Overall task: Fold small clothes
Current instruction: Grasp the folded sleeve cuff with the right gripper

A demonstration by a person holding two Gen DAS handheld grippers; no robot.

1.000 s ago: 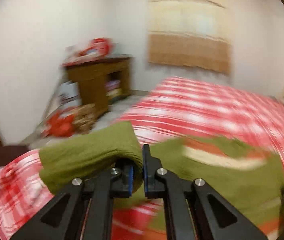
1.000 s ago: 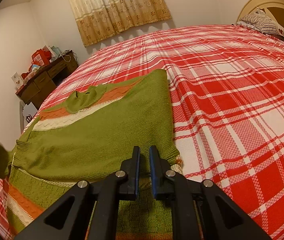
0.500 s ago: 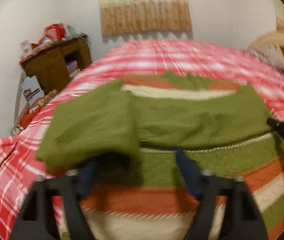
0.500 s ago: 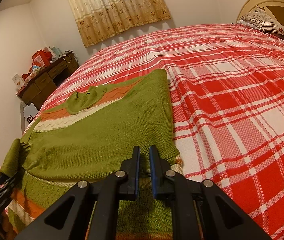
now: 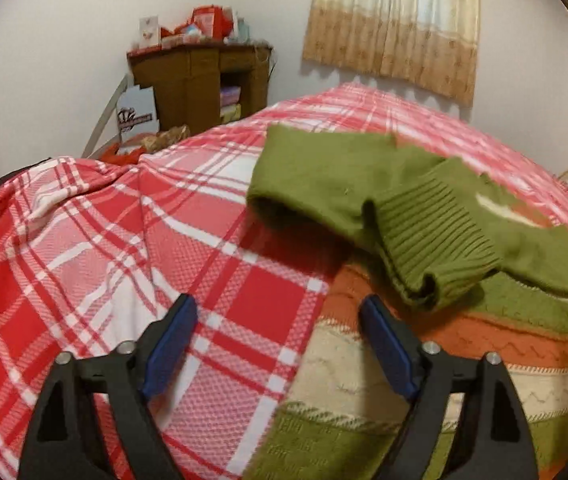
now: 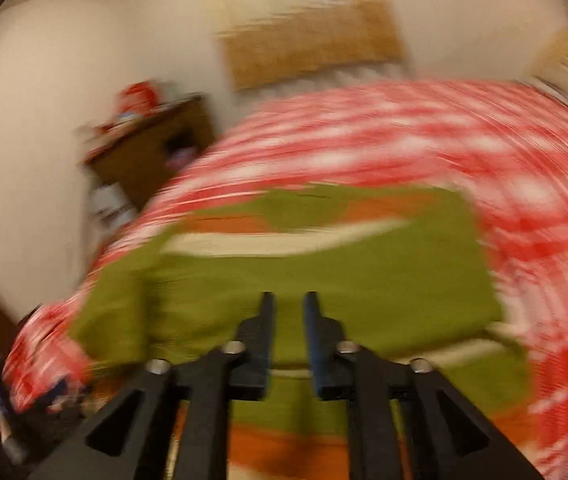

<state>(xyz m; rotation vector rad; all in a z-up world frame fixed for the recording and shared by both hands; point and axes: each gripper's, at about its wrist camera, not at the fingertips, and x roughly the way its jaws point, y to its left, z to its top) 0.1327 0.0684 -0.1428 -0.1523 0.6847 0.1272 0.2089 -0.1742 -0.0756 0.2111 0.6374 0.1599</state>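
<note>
My left gripper (image 5: 280, 316) fingers have just spread wide, nothing between them. The sweater (image 5: 423, 320) lies on the plaid bedspread (image 5: 84, 260), neck toward the curtain (image 5: 391, 20); its sleeve's ribbed cuff (image 5: 439, 240) points at me. My right gripper (image 6: 288, 308), slightly parted and empty, blurs that cuff but shows the whole torso.

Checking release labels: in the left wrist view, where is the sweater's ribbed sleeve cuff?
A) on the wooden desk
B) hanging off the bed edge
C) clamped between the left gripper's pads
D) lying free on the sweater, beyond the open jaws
D: the ribbed sleeve cuff lies folded across the sweater, ahead of the left gripper, whose jaws have just been opening and hold nothing.
</note>
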